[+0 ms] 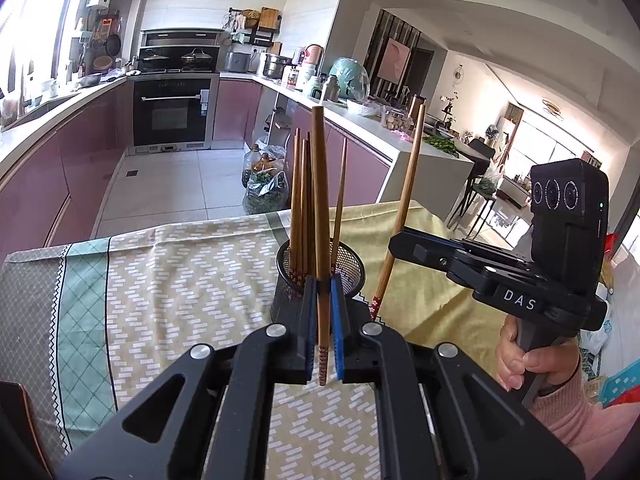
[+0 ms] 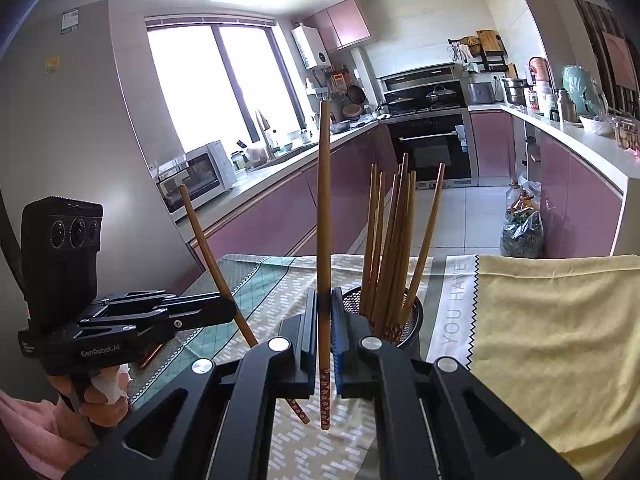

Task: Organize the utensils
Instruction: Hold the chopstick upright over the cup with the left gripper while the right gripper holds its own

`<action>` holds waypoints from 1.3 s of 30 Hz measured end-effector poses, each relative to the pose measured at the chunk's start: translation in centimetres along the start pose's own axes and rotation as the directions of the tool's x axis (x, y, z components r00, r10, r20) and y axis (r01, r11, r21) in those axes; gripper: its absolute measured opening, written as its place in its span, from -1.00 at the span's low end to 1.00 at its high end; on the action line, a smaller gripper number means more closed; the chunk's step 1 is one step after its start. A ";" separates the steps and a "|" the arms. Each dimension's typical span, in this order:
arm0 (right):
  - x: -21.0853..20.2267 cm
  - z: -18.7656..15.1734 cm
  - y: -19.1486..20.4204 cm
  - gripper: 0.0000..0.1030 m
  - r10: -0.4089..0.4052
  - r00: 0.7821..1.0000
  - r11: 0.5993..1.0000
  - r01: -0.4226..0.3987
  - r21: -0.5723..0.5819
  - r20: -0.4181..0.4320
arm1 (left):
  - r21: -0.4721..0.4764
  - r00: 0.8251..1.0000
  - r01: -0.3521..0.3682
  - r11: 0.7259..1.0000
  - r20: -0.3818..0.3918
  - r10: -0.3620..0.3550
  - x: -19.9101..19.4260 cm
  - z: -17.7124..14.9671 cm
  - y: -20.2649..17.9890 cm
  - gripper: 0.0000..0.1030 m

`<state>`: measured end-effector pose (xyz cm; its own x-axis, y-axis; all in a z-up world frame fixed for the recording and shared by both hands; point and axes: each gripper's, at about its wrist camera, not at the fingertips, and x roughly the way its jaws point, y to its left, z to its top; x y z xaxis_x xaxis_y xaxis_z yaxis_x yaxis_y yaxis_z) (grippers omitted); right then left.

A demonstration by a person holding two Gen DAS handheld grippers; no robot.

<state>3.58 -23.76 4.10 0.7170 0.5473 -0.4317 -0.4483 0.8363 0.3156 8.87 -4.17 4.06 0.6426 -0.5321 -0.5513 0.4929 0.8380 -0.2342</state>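
1 chopstick is clamped upright between the closed pads of the left gripper, patterned end down, just in front of the mesh holder. A 2nd chopstick is clamped the same way in the right gripper, near the holder's right side. More chopsticks are stood inside the holder, leaning outward. The holder is set on the patterned tablecloth, near the tabletop's far edge. A pink sleeve is seen behind the right gripper.
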 end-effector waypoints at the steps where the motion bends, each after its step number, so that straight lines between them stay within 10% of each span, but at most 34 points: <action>1: 0.0 0.1 0.0 -0.89 0.000 1.000 1.000 0.000 0.000 0.001 | 0.001 1.000 0.000 1.000 0.001 0.000 0.0 0.0 0.0 -0.86; 39: 0.0 0.2 0.4 -0.89 0.001 1.000 1.000 -0.001 -0.004 0.011 | 0.013 1.000 -0.001 1.000 0.010 0.001 -0.3 0.7 -0.1 -0.86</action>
<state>3.55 -23.43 4.38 0.7226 0.5478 -0.4217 -0.4513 0.8359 0.3124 9.01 -4.20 4.78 0.6488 -0.5325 -0.5435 0.4996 0.8369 -0.2236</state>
